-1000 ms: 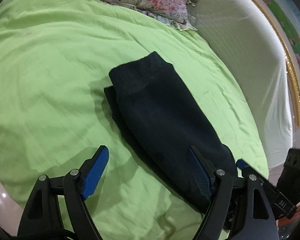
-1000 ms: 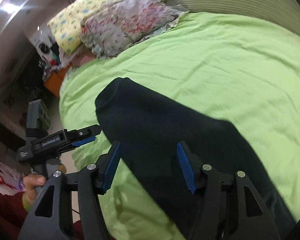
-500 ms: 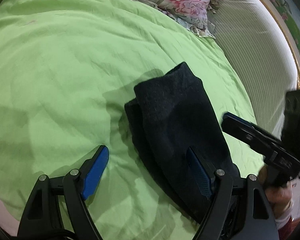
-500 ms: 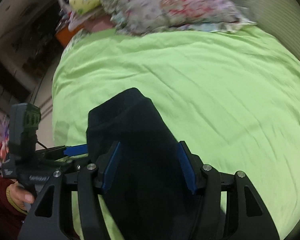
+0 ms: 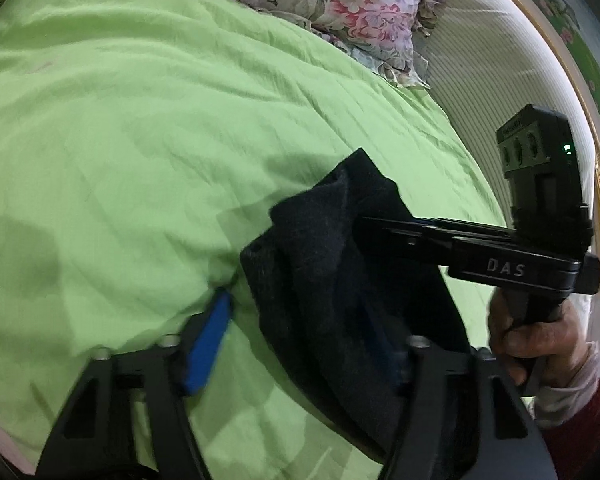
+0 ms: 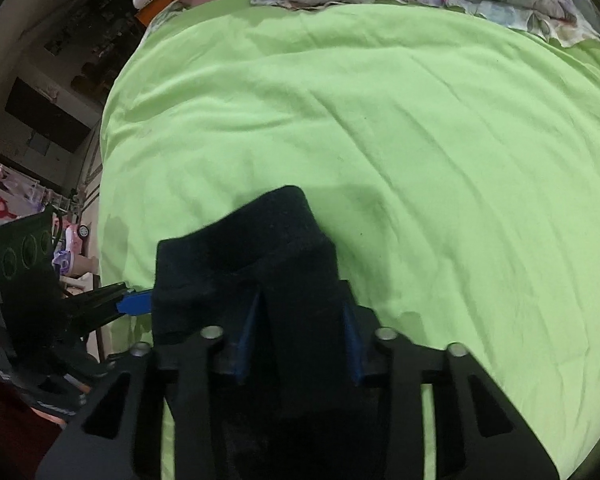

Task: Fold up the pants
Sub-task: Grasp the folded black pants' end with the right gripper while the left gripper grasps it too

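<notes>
The dark navy folded pants (image 5: 340, 264) lie on the green bedsheet (image 5: 140, 140). My left gripper (image 5: 296, 332) straddles the near end of the pants; its jaws have narrowed and the cloth lies between the blue pads. My right gripper (image 6: 300, 320) has its pads closed onto a fold of the pants (image 6: 252, 264), the cloth bunched and raised between them. The right gripper also shows in the left wrist view (image 5: 400, 232), reaching in from the right onto the pants. The left gripper's blue pad shows in the right wrist view (image 6: 134, 302) at the pants' left edge.
Floral pillows (image 5: 340, 12) lie at the head of the bed, by a white padded headboard (image 5: 500, 92). The bed's left edge (image 6: 104, 200) drops to a cluttered dark room. The person's hand (image 5: 540, 340) holds the right gripper's handle.
Both grippers have moved in over the pants and narrowed their jaws. The right one closed on a fold; the pants' near end is bunched and lifted.
</notes>
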Action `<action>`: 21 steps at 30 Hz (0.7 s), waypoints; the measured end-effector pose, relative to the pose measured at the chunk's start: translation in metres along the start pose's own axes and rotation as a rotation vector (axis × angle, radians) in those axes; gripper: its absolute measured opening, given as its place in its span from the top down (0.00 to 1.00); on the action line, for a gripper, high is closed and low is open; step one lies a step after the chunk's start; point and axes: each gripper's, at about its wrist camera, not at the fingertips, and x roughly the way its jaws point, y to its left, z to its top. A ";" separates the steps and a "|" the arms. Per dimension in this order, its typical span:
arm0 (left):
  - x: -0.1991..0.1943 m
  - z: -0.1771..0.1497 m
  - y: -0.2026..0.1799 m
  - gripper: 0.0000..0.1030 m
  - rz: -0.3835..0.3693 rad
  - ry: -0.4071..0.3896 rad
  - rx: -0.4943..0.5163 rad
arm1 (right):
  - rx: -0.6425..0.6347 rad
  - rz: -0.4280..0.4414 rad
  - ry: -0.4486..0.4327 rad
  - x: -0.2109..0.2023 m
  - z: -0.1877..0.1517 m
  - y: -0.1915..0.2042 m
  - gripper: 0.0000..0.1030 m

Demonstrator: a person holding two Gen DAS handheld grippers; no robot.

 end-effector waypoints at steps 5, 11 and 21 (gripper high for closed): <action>0.005 0.006 -0.002 0.76 -0.067 0.014 0.013 | 0.021 0.047 -0.098 -0.030 -0.016 0.004 0.81; -0.034 0.005 -0.043 0.80 -0.167 -0.023 0.095 | 0.039 0.090 -0.243 -0.089 -0.047 0.009 0.81; -0.085 -0.031 -0.148 0.80 -0.325 -0.050 0.327 | 0.108 0.080 -0.464 -0.190 -0.132 0.011 0.82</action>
